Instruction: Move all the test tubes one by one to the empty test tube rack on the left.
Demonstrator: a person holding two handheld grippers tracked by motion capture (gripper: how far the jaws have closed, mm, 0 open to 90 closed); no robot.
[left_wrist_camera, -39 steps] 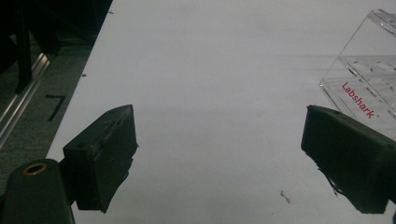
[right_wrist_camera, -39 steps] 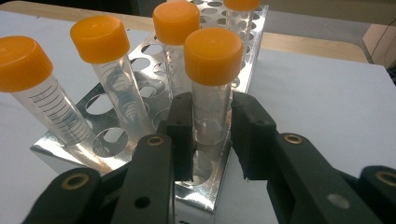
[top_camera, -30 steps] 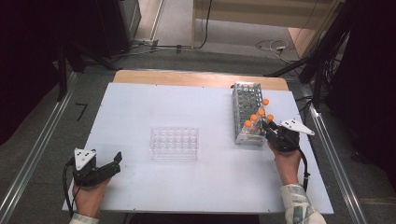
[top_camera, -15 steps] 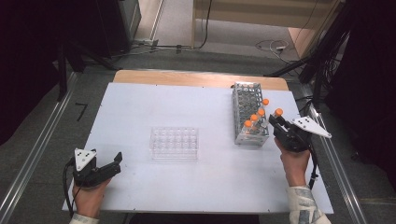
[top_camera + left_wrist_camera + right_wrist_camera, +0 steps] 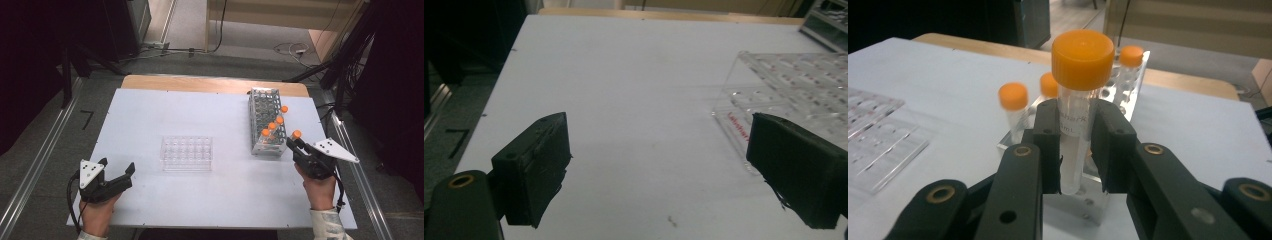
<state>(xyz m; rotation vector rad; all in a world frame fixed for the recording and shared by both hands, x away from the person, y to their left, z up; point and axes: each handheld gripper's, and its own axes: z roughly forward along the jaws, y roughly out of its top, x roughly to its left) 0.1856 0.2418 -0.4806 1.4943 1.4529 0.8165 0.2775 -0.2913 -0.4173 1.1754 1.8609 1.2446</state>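
Note:
My right gripper [image 5: 298, 146] [image 5: 1076, 150] is shut on a clear tube with an orange cap [image 5: 1081, 80] [image 5: 296, 134], held upright just right of the metal tube rack [image 5: 265, 122] [image 5: 1098, 195]. Three more orange-capped tubes [image 5: 273, 126] [image 5: 1013, 102] stand in the rack. A clear plastic rack [image 5: 186, 152] [image 5: 804, 85] lies mid-table. My left gripper [image 5: 117, 175] [image 5: 659, 165] rests open at the near left edge with nothing between its jaws.
The white table [image 5: 200, 115] has a wooden strip [image 5: 215, 84] along its far edge. Metal rails [image 5: 30, 185] run down both sides, with cables [image 5: 290, 49] on the floor beyond.
The right gripper has lifted the tube out of the metal rack and drawn it up and to the right. The left gripper has stayed put.

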